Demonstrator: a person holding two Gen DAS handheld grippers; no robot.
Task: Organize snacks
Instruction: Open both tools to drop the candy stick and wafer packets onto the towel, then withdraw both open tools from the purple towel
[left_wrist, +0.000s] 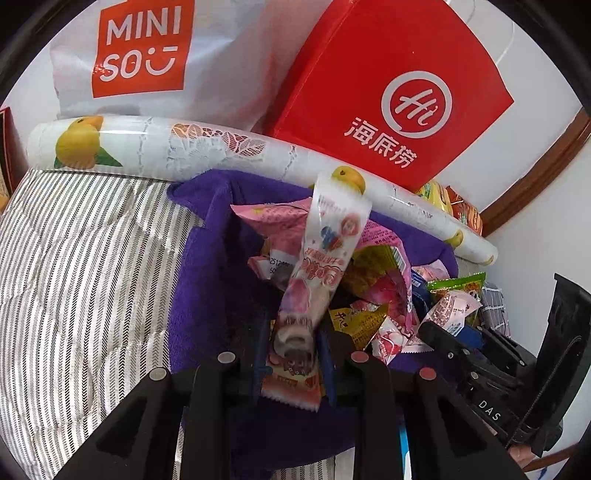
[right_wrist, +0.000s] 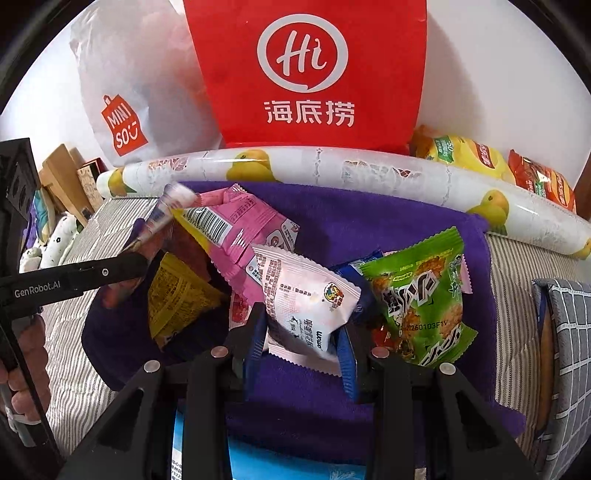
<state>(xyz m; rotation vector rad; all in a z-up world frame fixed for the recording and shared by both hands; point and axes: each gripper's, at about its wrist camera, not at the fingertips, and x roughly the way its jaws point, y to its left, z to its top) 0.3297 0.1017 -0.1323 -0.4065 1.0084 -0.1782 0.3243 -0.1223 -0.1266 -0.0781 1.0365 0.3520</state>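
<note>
My left gripper (left_wrist: 295, 343) pinches a long pink snack (left_wrist: 317, 273), and only my right camera shows my right gripper (right_wrist: 303, 343) squeezing a white packet (right_wrist: 306, 306).

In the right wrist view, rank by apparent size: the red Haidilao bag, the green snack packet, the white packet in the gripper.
1. Red Haidilao bag, clearly largest.
2. Green snack packet.
3. White packet, held by the right gripper. The two packets look close; nearness to the camera makes their order unsure.

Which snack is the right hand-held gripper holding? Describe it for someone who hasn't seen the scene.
Find the purple towel below the red Haidilao bag. At its near edge, the right hand-held gripper pinches a pale pink-white snack packet, the only pale one, left of the green packet.
</note>
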